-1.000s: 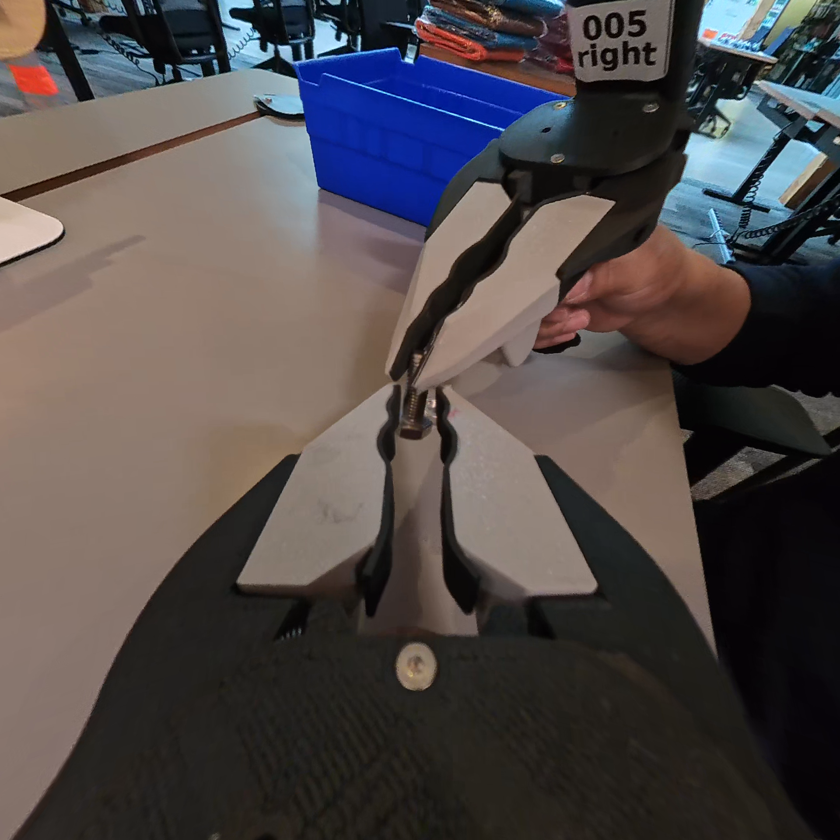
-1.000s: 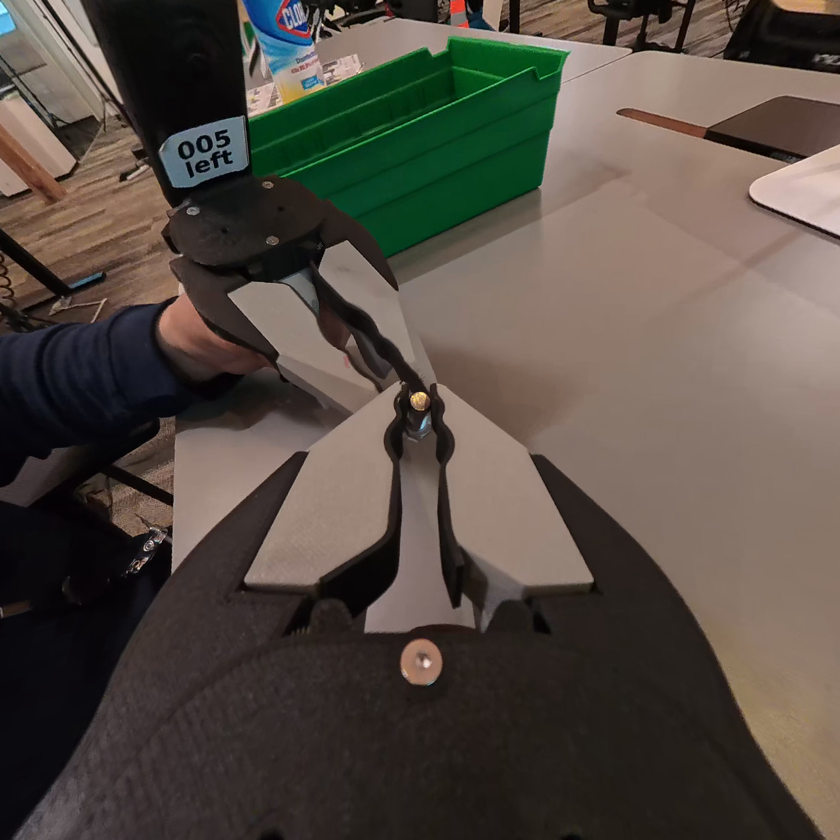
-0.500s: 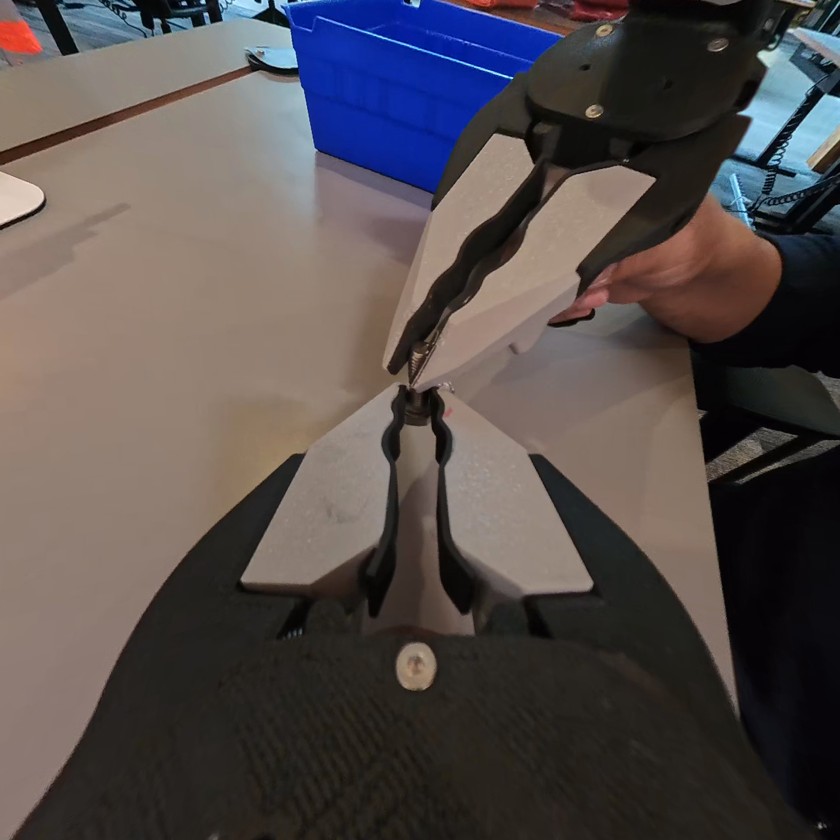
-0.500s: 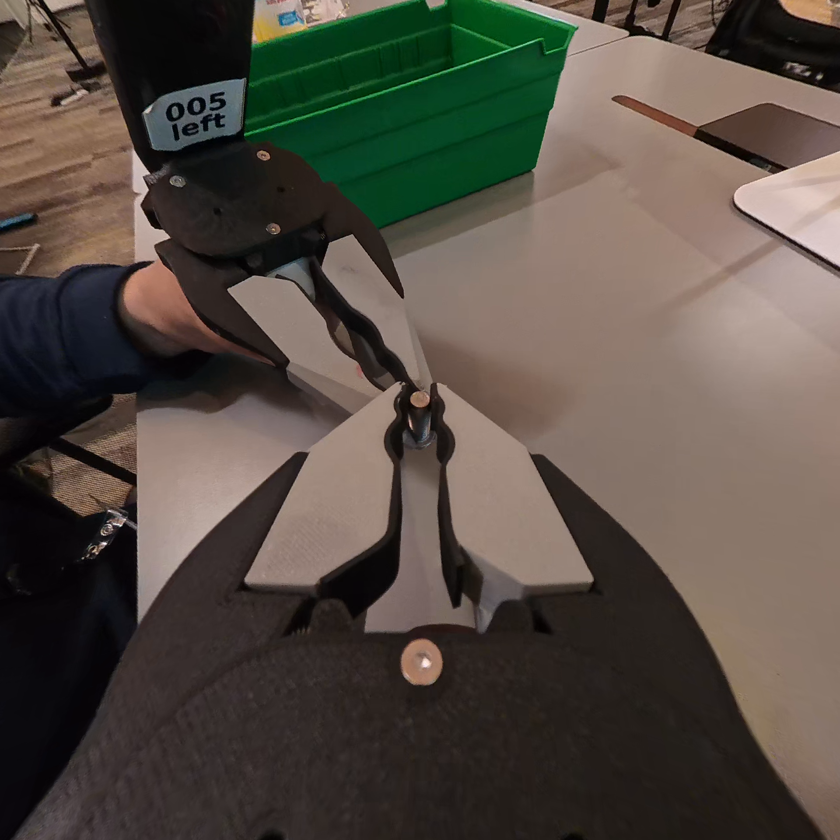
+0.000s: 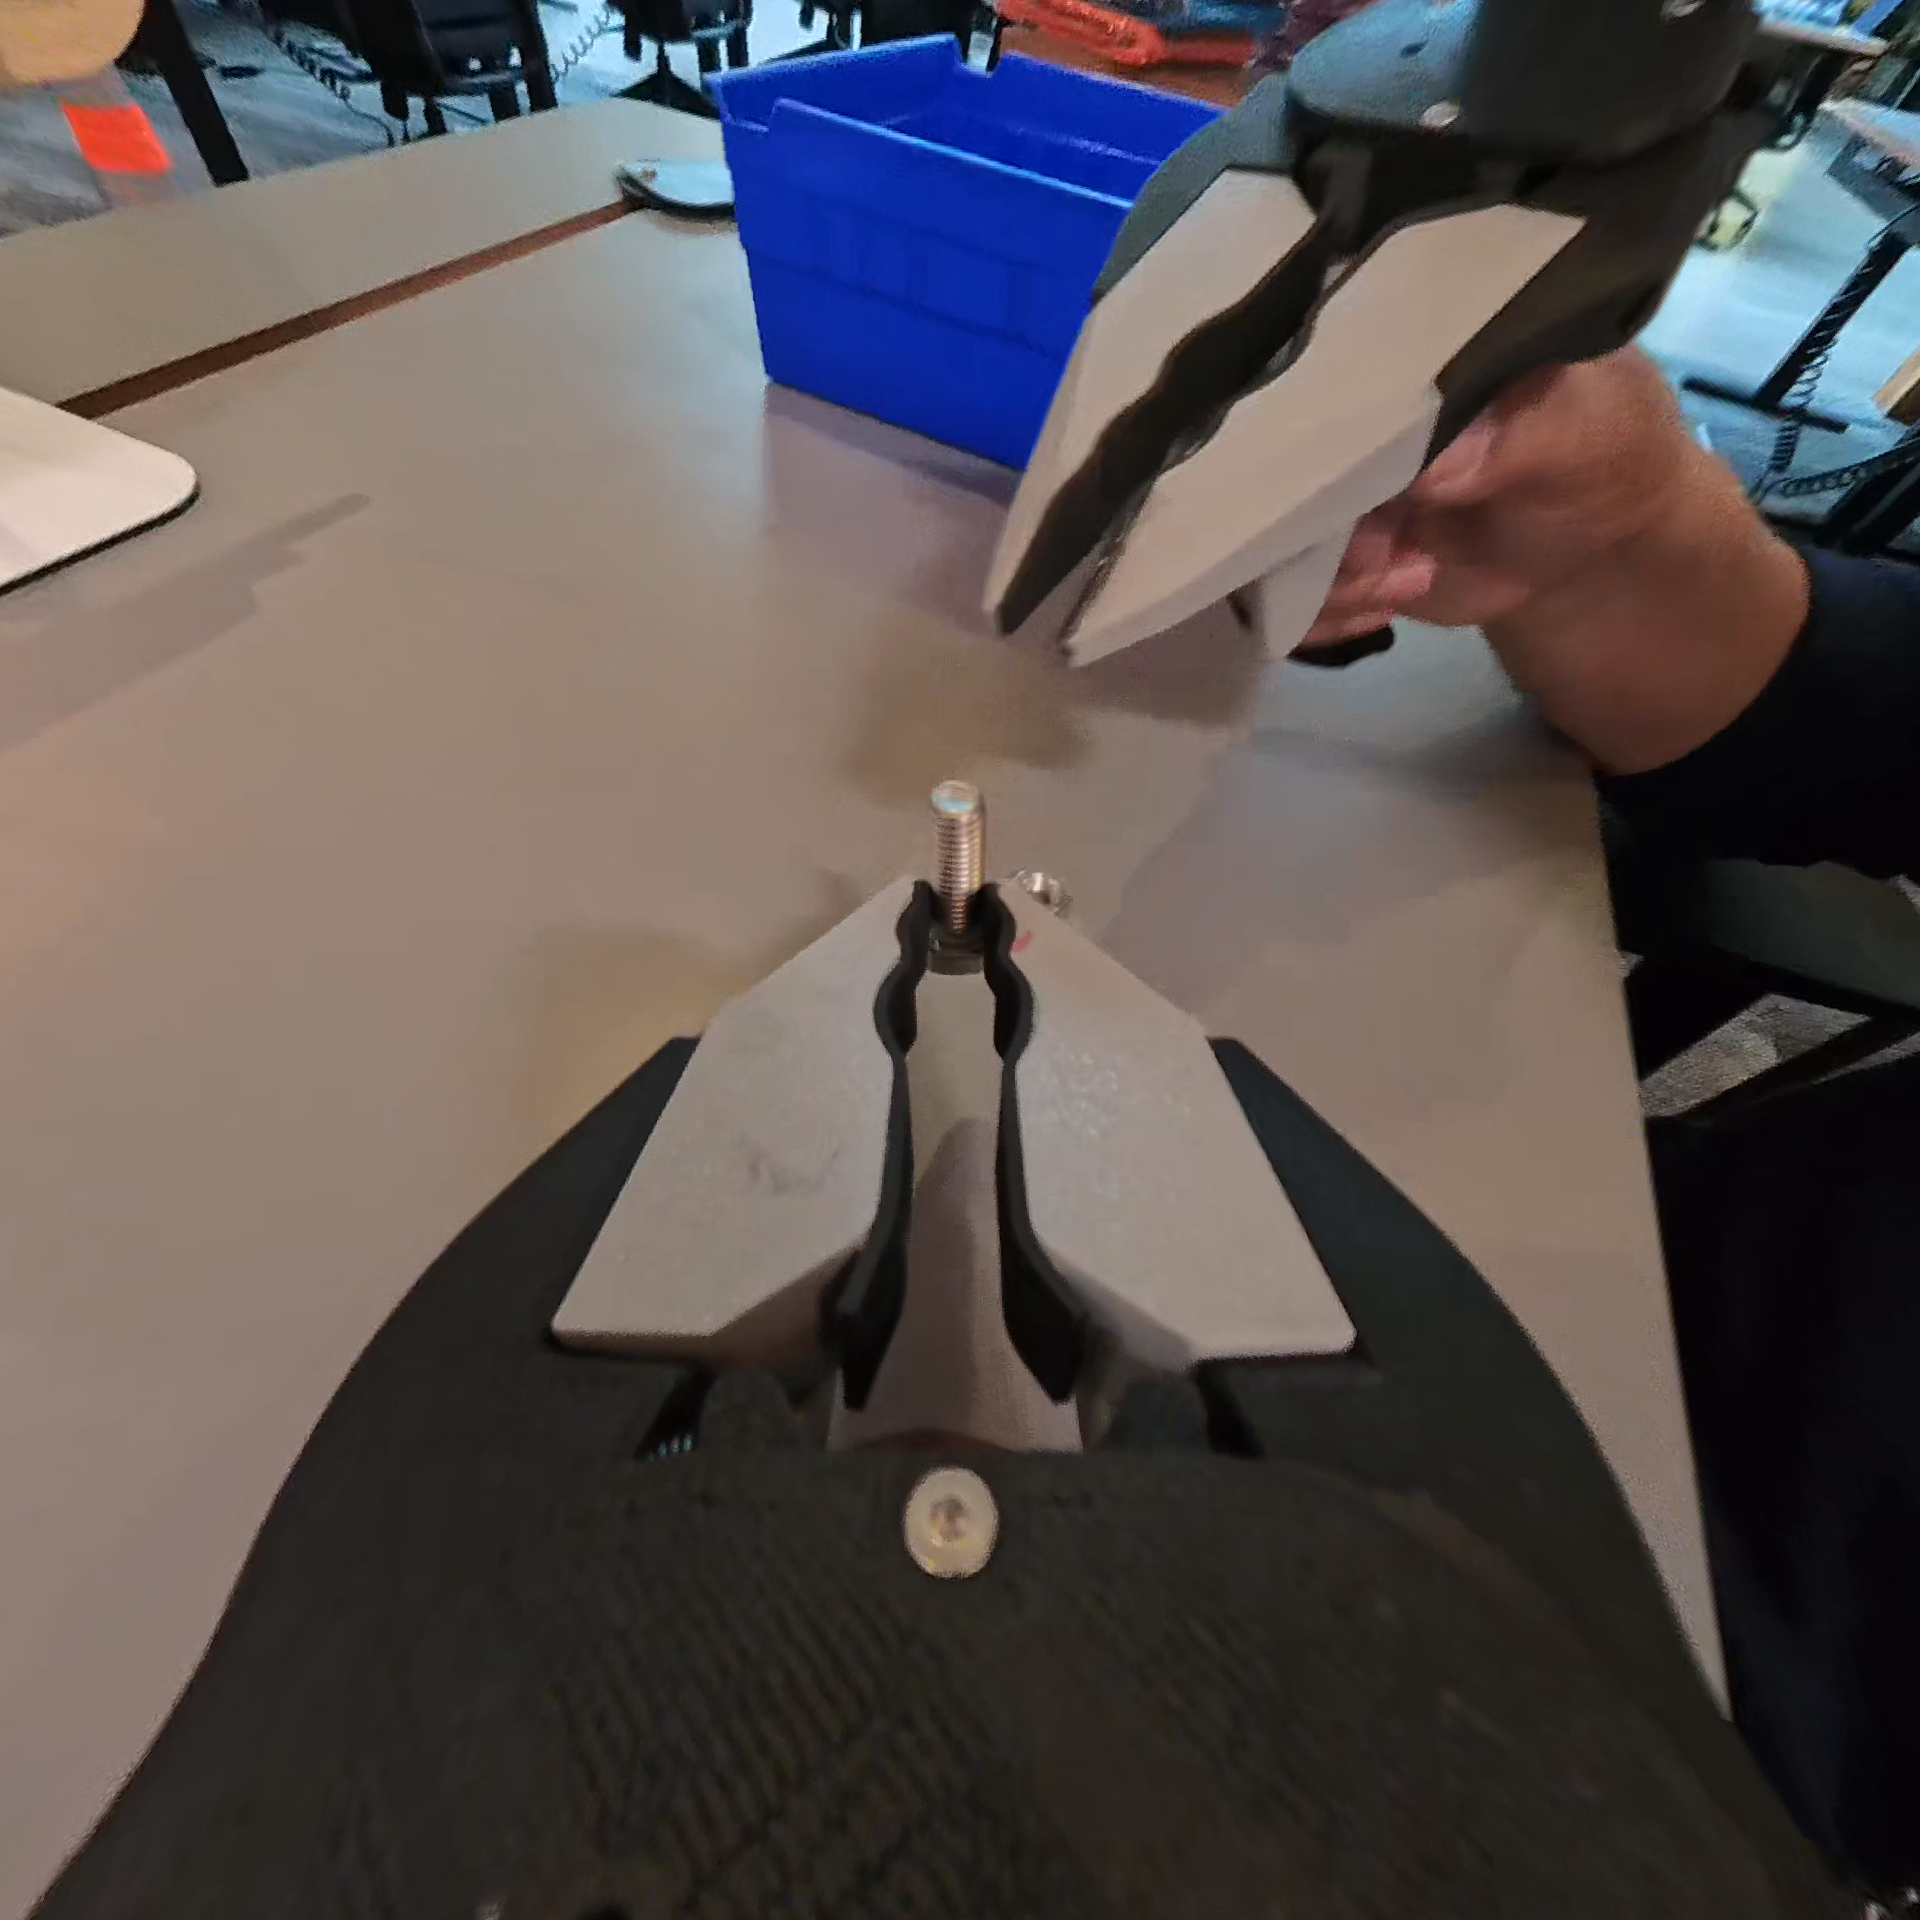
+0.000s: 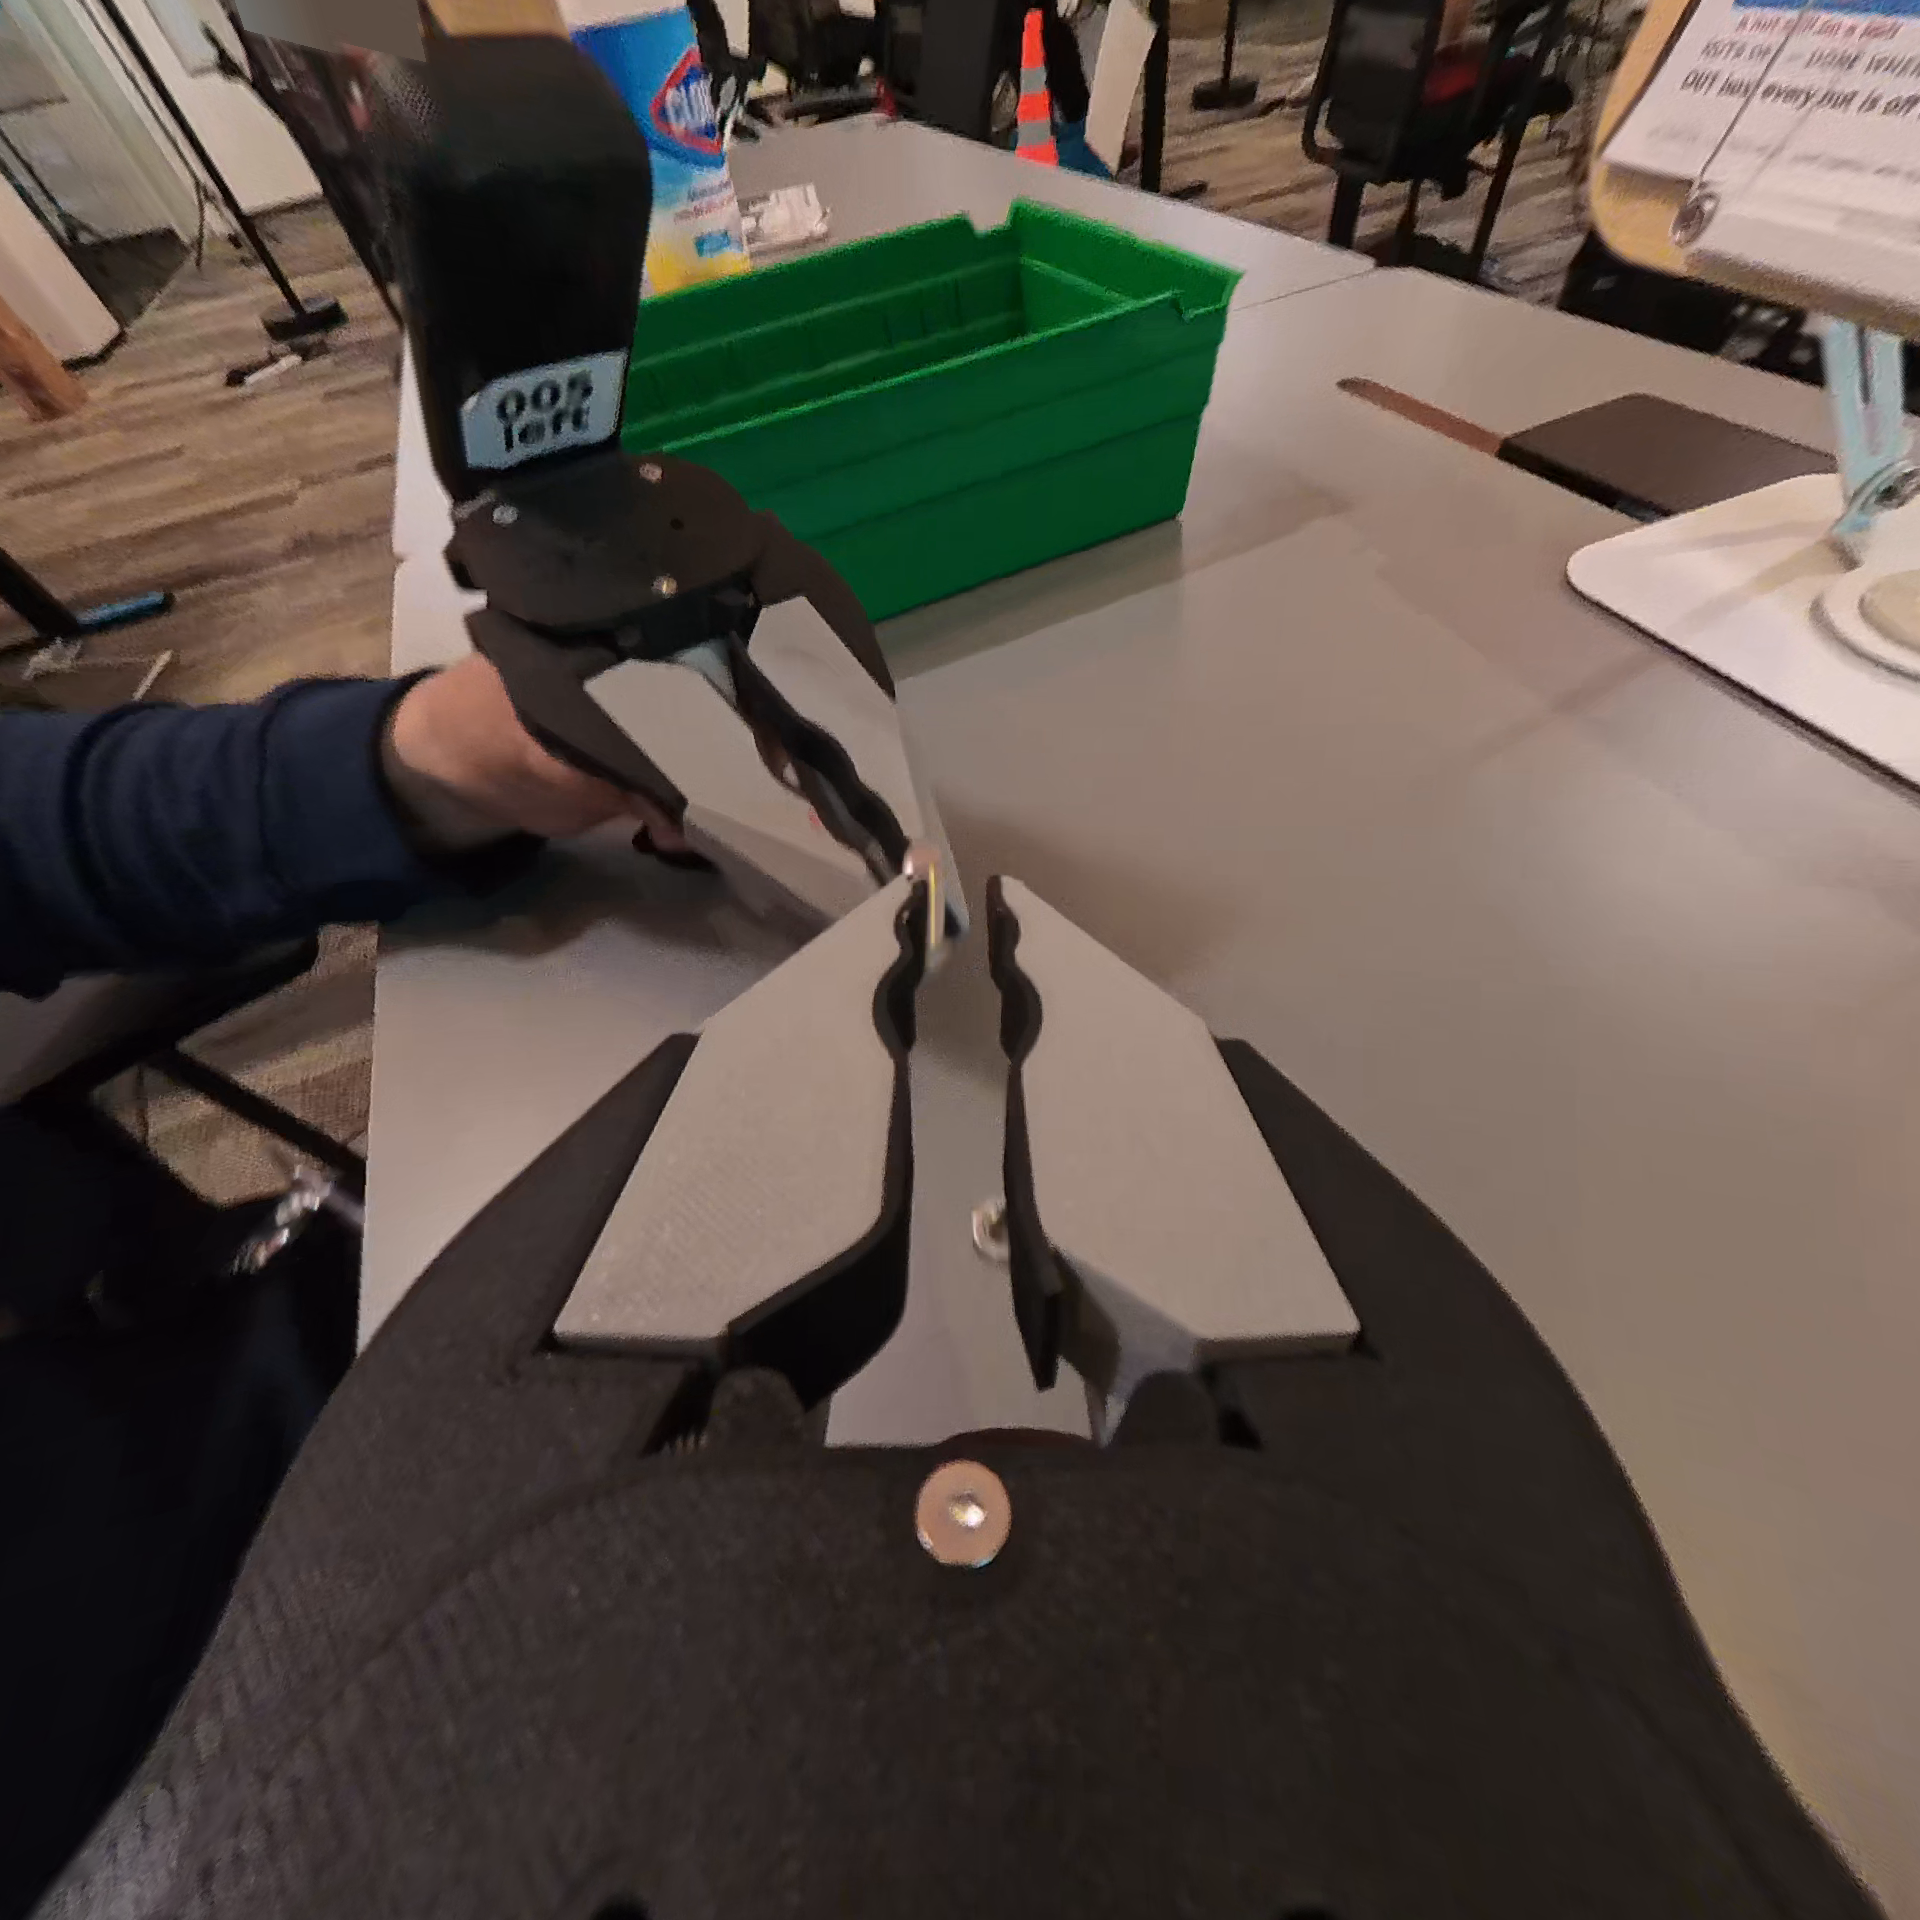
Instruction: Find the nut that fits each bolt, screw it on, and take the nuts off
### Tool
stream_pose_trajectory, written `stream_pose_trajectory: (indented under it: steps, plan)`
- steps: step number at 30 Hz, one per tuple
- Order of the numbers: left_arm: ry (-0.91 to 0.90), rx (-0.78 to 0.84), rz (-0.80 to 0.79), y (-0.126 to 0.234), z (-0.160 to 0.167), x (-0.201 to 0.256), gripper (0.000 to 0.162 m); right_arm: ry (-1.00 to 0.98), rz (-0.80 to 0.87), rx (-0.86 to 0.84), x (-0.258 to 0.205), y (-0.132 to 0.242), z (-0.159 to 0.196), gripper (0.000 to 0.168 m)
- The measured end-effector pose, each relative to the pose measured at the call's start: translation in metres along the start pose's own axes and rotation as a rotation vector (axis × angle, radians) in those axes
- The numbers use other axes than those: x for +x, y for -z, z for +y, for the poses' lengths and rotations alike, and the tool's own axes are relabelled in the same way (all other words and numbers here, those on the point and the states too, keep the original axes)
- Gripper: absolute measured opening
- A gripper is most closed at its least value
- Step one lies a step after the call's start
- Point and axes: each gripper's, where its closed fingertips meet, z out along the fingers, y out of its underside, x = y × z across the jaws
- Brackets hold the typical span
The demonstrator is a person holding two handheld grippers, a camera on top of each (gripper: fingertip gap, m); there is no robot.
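**Left gripper holds a bolt upright; right gripper empty beside it**

We see our left gripper (image 5: 956, 925) pinching a bolt (image 5: 955, 847) by its head, right at the fingertips. The threaded shaft stands upright and bare above the jaws. Just beside the right fingertip, a small silver nut (image 5: 1042, 891) lies on the grey table (image 5: 468, 675).

Our right gripper (image 5: 1039, 634) hangs above the table, up and to the right of the bolt, apart from it. Its jaws stand slightly apart with nothing between them. From its own camera, the right gripper (image 6: 951, 904) shows the same narrow gap, and the nut (image 6: 988, 1233) appears on the table between its fingers, lower down. In that view the bolt (image 6: 932, 899) sits just in front of its left fingertip, held by the left gripper (image 6: 904, 868).

A blue bin (image 5: 935, 260) stands on the table behind the right gripper. A green bin (image 6: 935, 416) stands behind the left one. A hand (image 5: 1558, 561) in a dark sleeve grips each tool.
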Motion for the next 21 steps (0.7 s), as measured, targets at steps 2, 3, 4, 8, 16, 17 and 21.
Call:
stream_pose_trajectory:
  steps: [2, 3, 4, 8, 16, 17, 21]
  plan:
    - [-0.014, -0.011, 0.003, 0.002, 0.003, -0.003, 0.007, 0.011, -0.017, -0.091, 0.004, 0.01, 0.02, 0.011]
    - [-0.025, -0.014, -0.001, 0.003, 0.004, -0.004, 0.007, 0.015, 0.001, -0.16, 0.009, 0.013, 0.036, 0.016]
    - [-0.033, -0.016, -0.006, 0.003, 0.005, -0.006, 0.007, 0.021, 0.025, -0.218, 0.015, 0.016, 0.051, 0.02]
    - [-0.073, -0.011, 0.008, 0.0, 0.003, -0.004, 0.007, 0.016, 0.014, -0.3, 0.014, 0.016, 0.084, 0.022]
    - [-0.147, 0.008, 0.013, -0.005, 0.0, -0.001, 0.007, 0.114, 0.037, -0.377, 0.016, 0.001, 0.097, 0.024]
    - [-0.147, 0.011, 0.009, -0.005, 0.0, -0.002, 0.007, 0.113, 0.037, -0.388, 0.017, -0.001, 0.099, 0.024]
    - [-0.141, 0.006, 0.003, -0.005, 0.0, -0.004, 0.007, 0.135, 0.038, -0.411, 0.015, -0.003, 0.104, 0.017]
